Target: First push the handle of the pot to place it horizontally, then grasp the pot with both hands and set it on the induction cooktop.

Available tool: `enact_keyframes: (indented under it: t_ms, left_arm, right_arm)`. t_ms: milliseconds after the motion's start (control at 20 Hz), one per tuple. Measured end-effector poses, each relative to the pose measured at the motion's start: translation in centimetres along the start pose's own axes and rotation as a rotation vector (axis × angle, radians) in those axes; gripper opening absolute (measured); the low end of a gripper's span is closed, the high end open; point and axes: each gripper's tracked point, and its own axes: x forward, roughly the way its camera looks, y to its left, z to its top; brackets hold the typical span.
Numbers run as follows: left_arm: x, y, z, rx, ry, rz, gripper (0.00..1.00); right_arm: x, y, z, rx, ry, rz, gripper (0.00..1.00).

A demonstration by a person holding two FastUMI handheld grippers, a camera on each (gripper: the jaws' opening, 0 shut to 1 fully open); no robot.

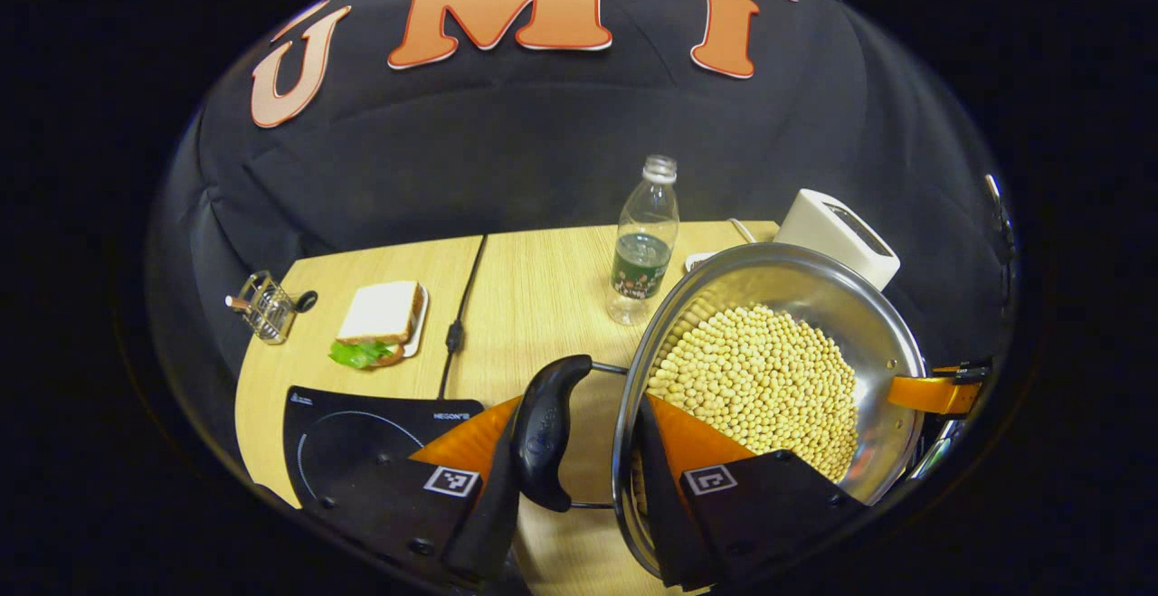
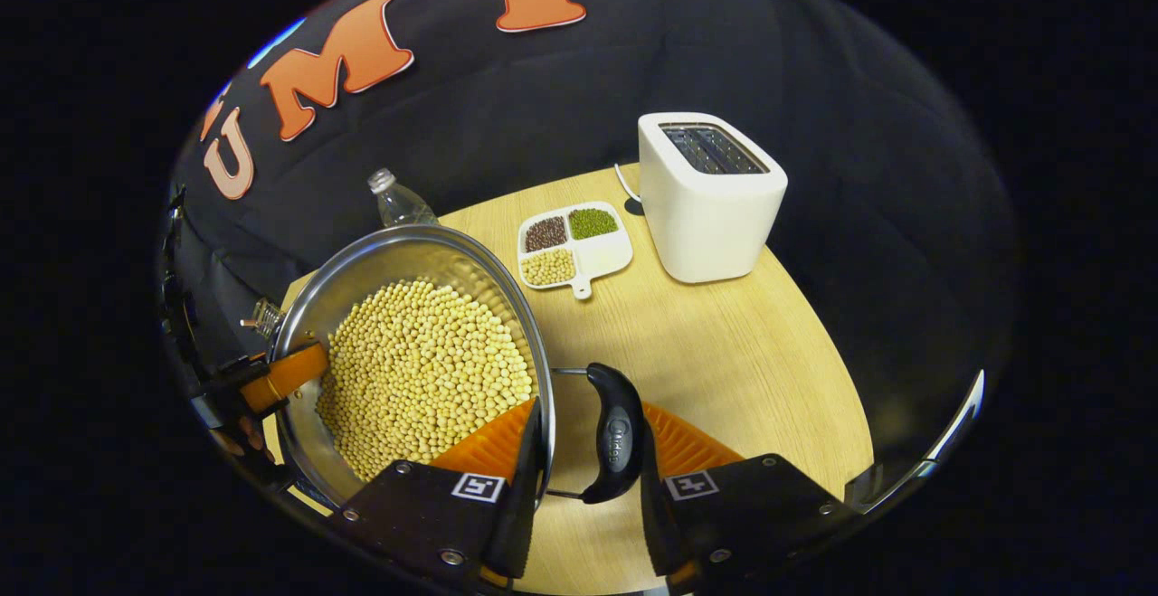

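Steel pot (image 1: 796, 307) full of pale beans (image 1: 760, 379) hangs tilted over the wooden table (image 1: 534, 288), held between both grippers. Left gripper (image 1: 579, 451) straddles one black handle (image 1: 543, 429) and the rim, one finger inside the pot; whether both fingers press is hard to tell. Right gripper (image 2: 583, 451) sits the same way around the other handle (image 2: 615, 433). Cooktop (image 1: 362, 433) lies at the table's near left corner, partly hidden by the left fingers. Bottle (image 2: 398, 203) is half hidden behind the pot. Toaster (image 2: 710, 193) stands at the far edge.
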Motion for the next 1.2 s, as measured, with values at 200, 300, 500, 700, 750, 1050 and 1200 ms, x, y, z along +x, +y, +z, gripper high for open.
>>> enact_keyframes:
  t_ms: [200,300,500,700,750,1050,1200]
  left_arm:
    - [-2.9,2.1,2.0,-0.032,-0.042,0.018,0.66]
    - [-4.1,4.0,2.9,-0.041,-0.06,0.039,0.68]
    - [-5.2,8.9,2.9,-0.078,-0.077,0.09,0.68]
    - [-7.3,14.0,2.8,-0.125,-0.092,0.15,0.67]
    - [-8.3,15.1,2.8,-0.136,-0.092,0.167,0.68]
    - [-14.2,17.0,3.0,-0.191,-0.072,0.255,0.68]
    - [-16.0,17.4,3.4,-0.21,-0.065,0.289,0.68]
  right_arm:
    - [1.3,0.6,0.0,-0.021,-0.074,0.014,0.5]
    - [2.6,1.2,-0.1,-0.036,-0.091,0.031,0.5]
    - [4.6,2.2,0.4,-0.08,-0.108,0.07,0.5]
    - [6.5,2.9,1.3,-0.136,-0.123,0.119,0.5]
    - [7.1,2.9,1.4,-0.148,-0.121,0.133,0.5]
    - [10.3,3.4,2.6,-0.217,-0.085,0.21,0.5]
    - [10.7,3.2,3.5,-0.237,-0.062,0.241,0.5]
